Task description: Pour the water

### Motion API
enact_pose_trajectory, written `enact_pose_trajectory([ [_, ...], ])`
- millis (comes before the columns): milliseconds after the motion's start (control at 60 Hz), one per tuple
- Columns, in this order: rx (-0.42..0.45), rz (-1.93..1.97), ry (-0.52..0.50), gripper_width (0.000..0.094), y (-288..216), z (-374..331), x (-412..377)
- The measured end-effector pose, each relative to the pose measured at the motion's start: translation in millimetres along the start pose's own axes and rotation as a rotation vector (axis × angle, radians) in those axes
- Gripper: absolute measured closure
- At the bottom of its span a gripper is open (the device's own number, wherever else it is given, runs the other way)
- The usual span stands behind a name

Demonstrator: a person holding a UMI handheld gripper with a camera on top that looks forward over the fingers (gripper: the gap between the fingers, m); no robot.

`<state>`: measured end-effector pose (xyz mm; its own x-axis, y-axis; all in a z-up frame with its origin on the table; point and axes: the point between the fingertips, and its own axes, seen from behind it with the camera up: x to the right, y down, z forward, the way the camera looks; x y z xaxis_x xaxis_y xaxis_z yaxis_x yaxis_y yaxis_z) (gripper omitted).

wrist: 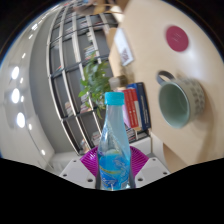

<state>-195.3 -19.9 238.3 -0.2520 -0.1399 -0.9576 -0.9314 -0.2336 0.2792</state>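
Gripper view: fingers (113, 166) clamp water bottle (113, 140); mug (180, 99) beyond.

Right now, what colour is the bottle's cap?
Light blue cap on the clear plastic bottle, gripper view.

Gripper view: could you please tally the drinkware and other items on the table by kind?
Bottles: 1, a blue-capped water bottle standing between the tool's pads.
Mugs: 1, a pale green mug lying tilted beyond the bottle.
Plants: 1, a leafy plant.
Books: 1 stack of books, number unclear.
Total: 4.
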Motion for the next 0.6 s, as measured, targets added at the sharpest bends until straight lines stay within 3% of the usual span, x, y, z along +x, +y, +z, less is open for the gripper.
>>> enact_pose_trajectory([
  [83, -0.005, -0.403, 0.041, 0.0543, -2.4, -26.7, -22.9],
  [117, -0.007, -0.563, 0.067, 0.0542, -13.2, -7.4, -27.1],
  [300, 0.073, -1.268, 0.111, 0.0512, -74.5, -17.2, -80.1],
  [383, 0.103, -1.472, 0.113, 0.0513, -100.9, -28.1, -89.5],
  [600, 0.140, -1.720, 0.252, 0.0515, -196.5, -33.9, -47.3],
])
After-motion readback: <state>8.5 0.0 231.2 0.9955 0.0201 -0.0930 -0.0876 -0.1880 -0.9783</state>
